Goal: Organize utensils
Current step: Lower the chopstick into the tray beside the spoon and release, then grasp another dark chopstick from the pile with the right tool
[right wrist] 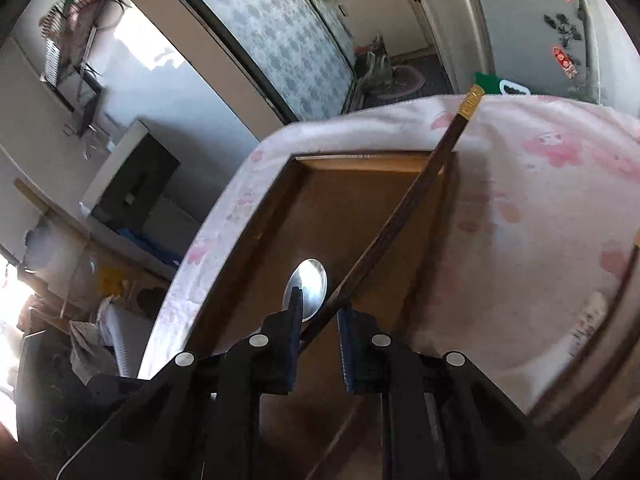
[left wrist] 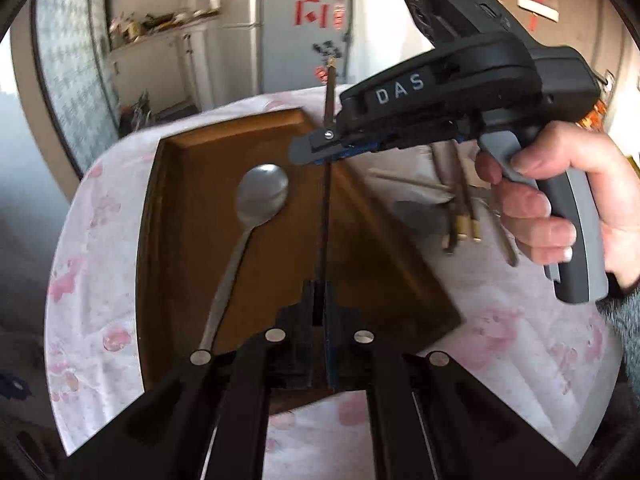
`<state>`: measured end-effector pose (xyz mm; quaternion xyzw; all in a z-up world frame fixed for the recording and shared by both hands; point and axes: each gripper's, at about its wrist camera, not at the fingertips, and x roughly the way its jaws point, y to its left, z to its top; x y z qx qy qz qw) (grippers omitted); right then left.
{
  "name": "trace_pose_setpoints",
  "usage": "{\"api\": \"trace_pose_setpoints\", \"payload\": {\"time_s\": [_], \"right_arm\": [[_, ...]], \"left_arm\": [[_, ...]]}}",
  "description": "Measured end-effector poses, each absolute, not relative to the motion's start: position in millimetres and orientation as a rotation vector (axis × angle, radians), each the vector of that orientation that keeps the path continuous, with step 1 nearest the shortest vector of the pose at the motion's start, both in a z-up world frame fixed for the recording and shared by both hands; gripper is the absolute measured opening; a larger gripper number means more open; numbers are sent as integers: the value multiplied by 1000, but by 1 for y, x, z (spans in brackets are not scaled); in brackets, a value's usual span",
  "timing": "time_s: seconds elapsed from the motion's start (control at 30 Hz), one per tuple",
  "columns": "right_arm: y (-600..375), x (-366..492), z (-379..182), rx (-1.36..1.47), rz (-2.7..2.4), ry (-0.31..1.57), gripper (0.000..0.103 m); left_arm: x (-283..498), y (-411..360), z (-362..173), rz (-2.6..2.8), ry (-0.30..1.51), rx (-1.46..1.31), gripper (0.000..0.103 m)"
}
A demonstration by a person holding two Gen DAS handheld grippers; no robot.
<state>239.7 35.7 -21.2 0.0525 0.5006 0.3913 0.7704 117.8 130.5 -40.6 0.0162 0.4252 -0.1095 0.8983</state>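
Note:
A brown wooden tray [left wrist: 192,240] lies on a pink-flowered cloth. A metal spoon [left wrist: 256,200] lies inside it. My left gripper [left wrist: 320,300] is shut on a dark chopstick [left wrist: 326,216] that runs forward over the tray to the right gripper [left wrist: 316,148]. In the right wrist view the same chopstick [right wrist: 400,220], gold-capped at its far end, passes slanted between the right gripper's [right wrist: 320,320] parted fingers, above the tray [right wrist: 248,220] and the spoon [right wrist: 310,284].
Several more chopsticks and a spoon [left wrist: 452,204] lie on the cloth right of the tray. The cloth-covered table [left wrist: 520,340] ends at the far side near a fridge [left wrist: 304,20]. Another chopstick [right wrist: 624,280] lies at the right.

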Motion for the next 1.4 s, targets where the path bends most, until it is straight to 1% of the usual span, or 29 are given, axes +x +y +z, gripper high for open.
{"api": "trace_pose_setpoints", "payload": {"time_s": [0.07,0.13,0.2,0.23,0.27,0.33,0.4,0.47,0.5,0.6,0.63,0.67,0.83,1.0,1.17,1.37,1.4], "right_arm": [[41,241,-23,103,836,1087,17],[44,240,-25,109,843,1099,20],[42,236,-25,125,860,1109,30],[40,235,-23,127,861,1102,38],[36,231,-20,126,867,1091,44],[28,226,-13,132,879,1077,49],[18,223,-8,136,886,1066,51],[4,220,-1,144,883,1054,53],[-3,219,2,150,880,1047,54],[-25,216,8,175,873,1024,56],[-30,214,9,186,875,1020,58],[-39,212,11,199,878,1016,58],[-77,202,22,179,849,973,62],[-138,208,28,228,773,945,65],[-176,216,15,279,727,958,66],[-200,218,-9,321,718,979,66],[-203,220,-13,327,718,981,66]], "left_arm": [[123,134,-46,-217,884,29,6],[125,132,-46,-210,875,28,6],[129,130,-44,-207,875,18,6],[130,130,-45,-202,874,20,6],[132,130,-45,-199,872,25,6],[131,128,-45,-191,869,36,6],[133,127,-45,-167,857,51,10],[130,125,-42,-131,827,78,58],[128,123,-41,-128,814,86,63],[121,117,-37,-123,803,102,72],[119,116,-36,-116,796,106,83],[116,114,-33,-104,783,116,91],[107,107,-22,-88,749,130,96],[99,78,-11,-166,712,137,97],[96,31,-11,-365,723,149,97],[98,-22,-26,-491,757,218,97],[102,-25,-27,-489,755,219,95]]}}
